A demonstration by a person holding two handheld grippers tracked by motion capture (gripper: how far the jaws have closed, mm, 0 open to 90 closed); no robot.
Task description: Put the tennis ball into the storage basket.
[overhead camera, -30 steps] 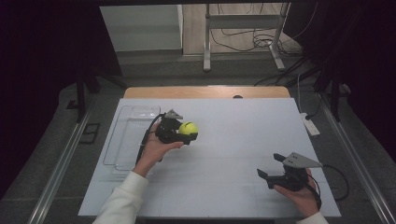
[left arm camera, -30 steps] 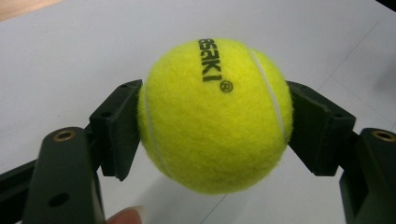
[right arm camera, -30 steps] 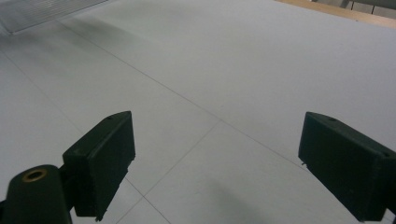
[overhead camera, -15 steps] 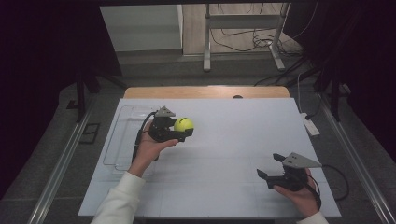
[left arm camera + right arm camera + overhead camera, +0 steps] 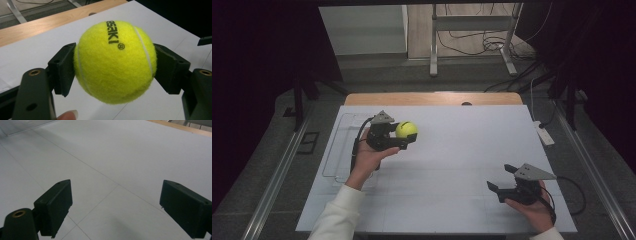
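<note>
In the high view, a yellow tennis ball (image 5: 406,130) is held clear of the white worktop (image 5: 462,150) by the left gripper (image 5: 404,141), whose fingers are clamped on its two sides. The ball is seen above the left half of the worktop, just to the right of a clear plastic tray (image 5: 339,150) that lies near the left edge. The left hand (image 5: 371,155) is wrapped around the gripper body from below. Well apart, near the front right corner, the right gripper (image 5: 500,178) is held low over the worktop by the right hand (image 5: 532,210), its fingers spread wide with nothing between them.

In the left gripper view, the tennis ball (image 5: 115,61) is pressed between the two black fingers (image 5: 63,68), one on each side, with black lettering on its upper face. The worktop (image 5: 37,52) is seen beneath and behind it.

In the right gripper view, the fingers (image 5: 53,206) are shown parted, with bare worktop (image 5: 112,170) between them. A corner of the tray (image 5: 22,125) is visible at the upper left.
</note>
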